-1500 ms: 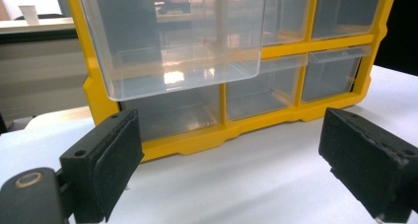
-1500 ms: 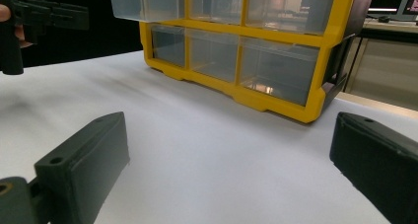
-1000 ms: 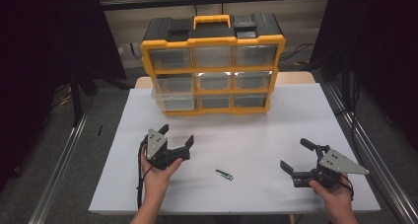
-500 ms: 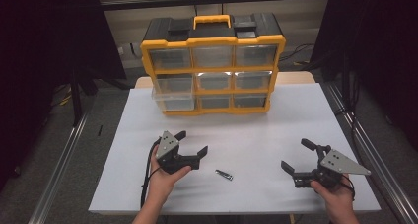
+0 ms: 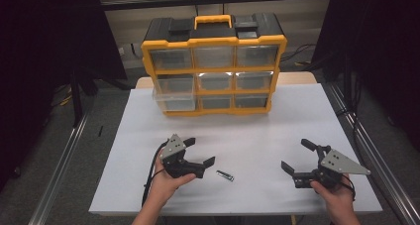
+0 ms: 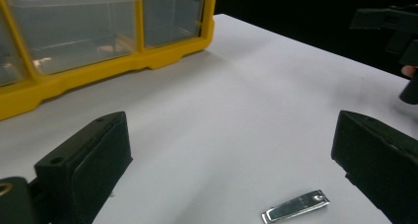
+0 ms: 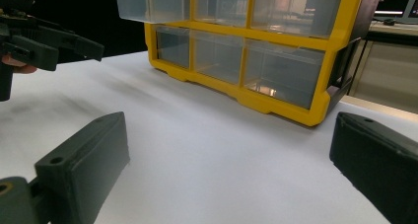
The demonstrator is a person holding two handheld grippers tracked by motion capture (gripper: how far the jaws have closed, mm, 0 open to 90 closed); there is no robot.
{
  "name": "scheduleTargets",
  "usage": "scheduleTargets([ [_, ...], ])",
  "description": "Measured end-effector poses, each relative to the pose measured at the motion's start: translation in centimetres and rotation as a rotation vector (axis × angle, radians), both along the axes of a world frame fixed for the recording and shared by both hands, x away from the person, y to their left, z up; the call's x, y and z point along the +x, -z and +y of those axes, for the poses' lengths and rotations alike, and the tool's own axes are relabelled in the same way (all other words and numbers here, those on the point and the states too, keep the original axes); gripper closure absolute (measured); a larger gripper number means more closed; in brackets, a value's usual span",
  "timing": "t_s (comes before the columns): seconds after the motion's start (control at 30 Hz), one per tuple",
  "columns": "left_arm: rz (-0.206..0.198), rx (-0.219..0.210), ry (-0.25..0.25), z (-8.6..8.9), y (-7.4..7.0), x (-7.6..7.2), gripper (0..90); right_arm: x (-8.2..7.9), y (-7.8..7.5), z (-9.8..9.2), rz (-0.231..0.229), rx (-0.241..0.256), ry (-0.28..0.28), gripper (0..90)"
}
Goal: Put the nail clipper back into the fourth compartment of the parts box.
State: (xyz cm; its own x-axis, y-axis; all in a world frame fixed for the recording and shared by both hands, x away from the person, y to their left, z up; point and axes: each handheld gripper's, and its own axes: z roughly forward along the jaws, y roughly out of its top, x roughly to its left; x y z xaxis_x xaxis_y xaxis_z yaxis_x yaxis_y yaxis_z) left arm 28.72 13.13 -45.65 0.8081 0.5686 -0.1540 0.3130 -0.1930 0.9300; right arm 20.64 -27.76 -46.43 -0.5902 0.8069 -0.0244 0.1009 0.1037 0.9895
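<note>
I read the left tongs [image 5: 200, 151] as spread wide, low over the white table [image 5: 257, 136] near its front edge. The nail clipper [image 5: 225, 175] lies flat on the table just right of them, close to the nearer tip but not touching it. In the left gripper view the nail clipper [image 6: 295, 205] sits low in the frame between the two black jaws, nearer the right-hand one, with bare table all round it.

My right tongs [image 5: 296, 156] are also spread wide, holding nothing, well apart from the clipper at the right side of the table.

The high view gives the whole yellow drawer cabinet [image 5: 214, 66] at the far side, its lower-left drawer [image 5: 171, 102] standing out from the frame. The right gripper view gives the cabinet [image 7: 276, 51] from low down; its drawer contents are too blurred for me to name. The clipper's detail is too small to make out from above.
</note>
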Motion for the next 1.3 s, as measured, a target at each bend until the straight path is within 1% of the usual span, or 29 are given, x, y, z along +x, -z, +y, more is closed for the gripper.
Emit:
scheduleTargets([
  [0.03, 0.009, -0.002, 0.017, 0.0, 0.0, 0.0, 1.6, 0.0, 0.0, 0.0, 0.001, 0.000, 0.000, 1.2],
  [0.07, 0.013, -0.017, 0.042, -0.1, 0.1, 0.1, 1.6, 0.0, 0.0, 0.0, 0.003, 0.001, 0.001, 1.2],
  [0.1, 0.019, -0.005, 0.056, -0.1, 0.1, 0.1, 1.6, 0.0, 0.0, 0.0, 0.003, 0.002, -0.001, 1.2],
  [0.13, 0.020, -0.003, 0.058, -0.2, 0.1, 0.1, 1.6, 0.0, 0.0, 0.1, 0.004, 0.002, 0.000, 1.2],
  [0.17, 0.021, 0.009, 0.067, -0.3, 0.2, 0.1, 1.6, 0.1, 0.0, 0.1, 0.004, 0.002, -0.001, 1.2],
  [0.2, 0.024, 0.029, 0.056, -0.4, 0.1, 0.0, 1.6, 0.1, 0.0, 0.1, 0.003, 0.000, -0.001, 1.2],
  [0.23, 0.026, 0.035, 0.056, -0.5, 0.1, 0.0, 1.7, 0.1, 0.0, 0.1, 0.002, 0.000, -0.001, 1.2],
  [0.27, 0.026, 0.046, 0.068, -0.6, 0.1, 0.0, 1.7, 0.1, 0.0, 0.1, 0.002, 0.000, -0.001, 1.2],
  [0.3, 0.028, 0.041, 0.075, -0.8, 0.2, 0.0, 1.7, 0.1, 0.0, 0.1, 0.004, 0.001, -0.001, 1.2],
  [0.37, 0.024, 0.052, 0.090, -1.1, 0.2, -0.1, 2.4, 0.0, 0.0, 0.1, 0.007, 0.000, 0.000, 1.2],
  [0.4, 0.032, 0.049, 0.098, -1.2, 0.3, -0.1, 2.4, 0.1, 0.0, 0.1, 0.005, -0.002, 0.000, 1.3],
  [0.47, 0.040, 0.071, 0.105, -1.3, 0.3, -0.1, 3.2, 0.1, 0.0, 0.1, 0.002, -0.003, -0.003, 1.3],
  [0.5, 0.034, 0.070, 0.111, -1.3, 0.3, -0.1, 4.1, 0.1, 0.0, 0.1, 0.002, -0.003, -0.003, 1.3],
  [0.57, 0.026, 0.094, 0.126, -1.4, 0.3, -0.1, 5.8, 0.1, 0.0, 0.1, 0.003, -0.001, -0.004, 1.3],
  [0.63, 0.021, 0.100, 0.133, -1.5, 0.3, -0.1, 7.1, 0.1, 0.0, 0.1, 0.003, -0.003, -0.004, 1.5],
  [0.73, 0.020, 0.132, 0.151, -1.6, 0.2, -0.1, 14.7, 0.1, 0.0, 0.1, 0.003, -0.003, -0.004, 1.5],
  [0.77, 0.024, 0.131, 0.164, -1.6, 0.3, -0.1, 15.7, 0.0, 0.0, 0.1, 0.007, -0.003, -0.006, 1.5],
  [0.83, 0.035, 0.143, 0.184, -1.8, 0.3, 0.0, 20.6, 0.1, 0.0, 0.1, 0.003, -0.004, -0.003, 1.5],
  [0.87, 0.057, 0.153, 0.205, -1.9, 0.3, -0.1, 20.3, 0.1, 0.0, 0.1, 0.001, -0.005, -0.003, 1.5],
  [0.9, 0.062, 0.162, 0.231, -2.0, 0.4, 0.0, 22.1, 0.1, 0.0, 0.1, 0.002, -0.006, -0.003, 1.5],
  [0.97, 0.068, 0.196, 0.233, -2.2, 0.4, -0.1, 23.9, 0.0, 0.0, 0.1, 0.006, -0.004, -0.005, 1.5],
  [1.0, 0.074, 0.183, 0.243, -2.3, 0.6, 0.0, 24.2, 0.0, 0.0, 0.1, 0.006, -0.004, -0.006, 1.5],
  [1.03, 0.092, 0.168, 0.240, -2.4, 0.6, -0.1, 24.7, 0.0, 0.0, 0.1, 0.007, -0.004, -0.006, 1.5],
  [1.1, 0.098, 0.181, 0.248, -2.5, 0.6, -0.1, 26.6, 0.0, 0.0, 0.1, 0.004, -0.003, -0.002, 1.5],
  [1.17, 0.092, 0.189, 0.256, -2.6, 0.7, -0.1, 27.9, 0.0, 0.0, 0.0, 0.005, -0.001, -0.001, 1.5],
  [1.2, 0.101, 0.205, 0.255, -2.6, 0.6, -0.2, 28.4, 0.0, 0.0, 0.0, 0.003, -0.001, 0.000, 1.5],
  [1.23, 0.108, 0.208, 0.257, -2.6, 0.6, -0.1, 29.1, 0.0, 0.0, 0.0, 0.004, -0.001, 0.001, 1.5],
  [1.27, 0.103, 0.212, 0.267, -2.7, 0.6, -0.1, 29.9, 0.0, 0.0, 0.0, 0.002, -0.003, 0.002, 1.6],
  [1.3, 0.106, 0.198, 0.262, -2.8, 0.7, -0.2, 31.4, 0.0, 0.0, 0.0, 0.003, -0.002, 0.002, 1.6],
])
